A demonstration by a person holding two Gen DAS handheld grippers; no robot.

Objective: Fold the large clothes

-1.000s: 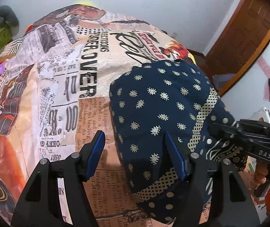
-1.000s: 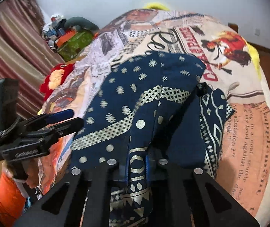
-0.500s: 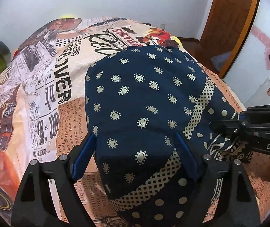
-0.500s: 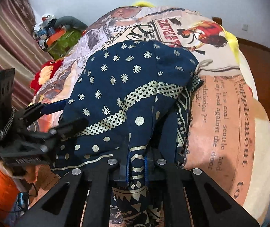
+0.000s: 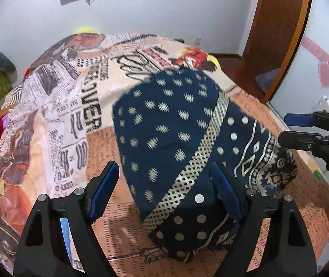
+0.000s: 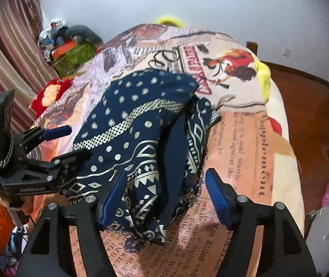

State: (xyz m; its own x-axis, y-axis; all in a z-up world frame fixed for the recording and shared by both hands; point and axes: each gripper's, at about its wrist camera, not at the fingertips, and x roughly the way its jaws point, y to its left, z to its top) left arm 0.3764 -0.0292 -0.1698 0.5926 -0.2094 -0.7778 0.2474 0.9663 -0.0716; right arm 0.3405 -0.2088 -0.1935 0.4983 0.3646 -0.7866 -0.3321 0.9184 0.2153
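Garment: a navy patterned cloth point(image 5: 169, 124) lies folded in layers on the bed point(image 5: 72, 115), bunched toward 5 o'clock in the left wrist view
Left gripper point(image 5: 166, 191): released, jaws spread either side of the near fold, holding nothing
Right gripper point(image 6: 164, 198): released too, jaws wide over the bordered edge point(image 6: 141, 184)
Handling: judged soft, limp and light; layers likely slide over one another and sag when lifted
Grasp site: the thick stacked hem at 6 o'clock, pinching all layers together
Risk: catching only the top layer undoes the fold
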